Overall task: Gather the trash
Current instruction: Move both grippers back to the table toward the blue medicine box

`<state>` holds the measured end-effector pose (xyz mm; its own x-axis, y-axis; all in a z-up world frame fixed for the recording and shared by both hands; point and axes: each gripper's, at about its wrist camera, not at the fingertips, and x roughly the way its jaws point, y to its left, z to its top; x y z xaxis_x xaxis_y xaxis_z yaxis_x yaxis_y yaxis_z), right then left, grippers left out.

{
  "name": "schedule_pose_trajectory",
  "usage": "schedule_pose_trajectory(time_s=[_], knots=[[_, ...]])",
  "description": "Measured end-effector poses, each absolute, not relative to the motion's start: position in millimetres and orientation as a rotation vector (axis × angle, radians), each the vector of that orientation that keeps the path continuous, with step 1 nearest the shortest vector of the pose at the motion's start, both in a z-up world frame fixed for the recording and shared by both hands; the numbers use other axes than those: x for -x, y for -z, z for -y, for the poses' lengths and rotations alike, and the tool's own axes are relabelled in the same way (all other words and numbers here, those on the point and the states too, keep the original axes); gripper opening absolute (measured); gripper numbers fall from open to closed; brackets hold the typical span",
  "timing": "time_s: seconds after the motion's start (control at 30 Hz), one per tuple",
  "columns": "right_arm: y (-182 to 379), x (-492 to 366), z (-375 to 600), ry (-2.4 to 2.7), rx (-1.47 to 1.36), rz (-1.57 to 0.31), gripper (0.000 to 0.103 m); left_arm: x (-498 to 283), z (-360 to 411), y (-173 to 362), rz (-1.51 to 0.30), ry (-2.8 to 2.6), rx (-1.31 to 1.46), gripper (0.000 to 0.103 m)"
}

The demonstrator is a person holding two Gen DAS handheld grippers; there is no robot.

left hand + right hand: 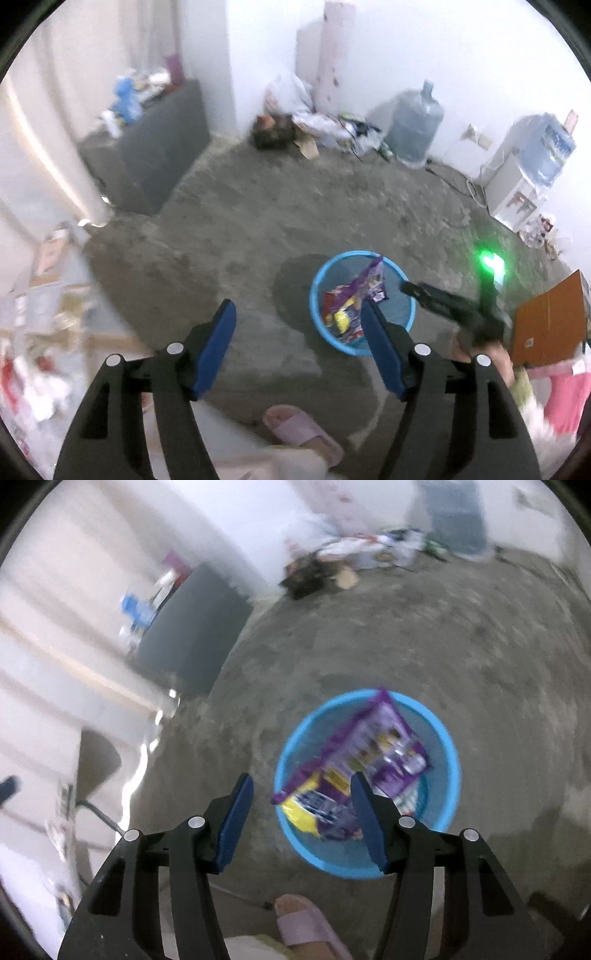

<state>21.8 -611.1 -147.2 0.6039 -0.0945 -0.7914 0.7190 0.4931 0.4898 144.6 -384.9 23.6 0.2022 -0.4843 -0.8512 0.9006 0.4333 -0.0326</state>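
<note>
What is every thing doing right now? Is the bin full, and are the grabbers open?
Blue trash basket: upright on the floor, partly filled with wrappers.
Purple snack bag: in the basket, top corner poking above the rim.
Left gripper: open, empty.
Right gripper: open, empty.
Water jug: upright by the wall.
Pink slipper: on a foot.

Rough grey concrete floor (pixel 258 206), white walls (pixel 424 44), dark cabinet (pixel 155 155)

A bare, lived-in room of a home: rough concrete floor (pixel 258 206), white walls, a water dispenser (pixel 524 177) in the corner with a spare water jug (pixel 415 122) nearby. Household clutter (pixel 332 125) lies heaped along the wall, and a foot in a pink slipper (pixel 303 432) stands by a blue wastebasket (pixel 321 321).
</note>
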Motion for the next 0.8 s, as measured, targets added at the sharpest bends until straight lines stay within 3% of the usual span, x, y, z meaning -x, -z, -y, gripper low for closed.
schedule_pose_trajectory(time_s=[0.3,0.53,0.63,0.8], knots=[[201,-115,612,0.651,-0.553,-0.99,0.054,-188,178,-86,-0.845,0.809,-0.249,0.071],[298,-102,632,0.756,-0.767,-1.086,0.053,-195,25,-87,-0.804,0.511,-0.068,0.071],[314,-98,636,0.784,-0.869,-1.073,0.062,-197,-15,-75,-0.821,0.417,-0.041,0.072],[295,-93,643,0.786,-0.919,-1.053,0.062,-195,-54,-61,-0.845,0.373,0.066,0.072]])
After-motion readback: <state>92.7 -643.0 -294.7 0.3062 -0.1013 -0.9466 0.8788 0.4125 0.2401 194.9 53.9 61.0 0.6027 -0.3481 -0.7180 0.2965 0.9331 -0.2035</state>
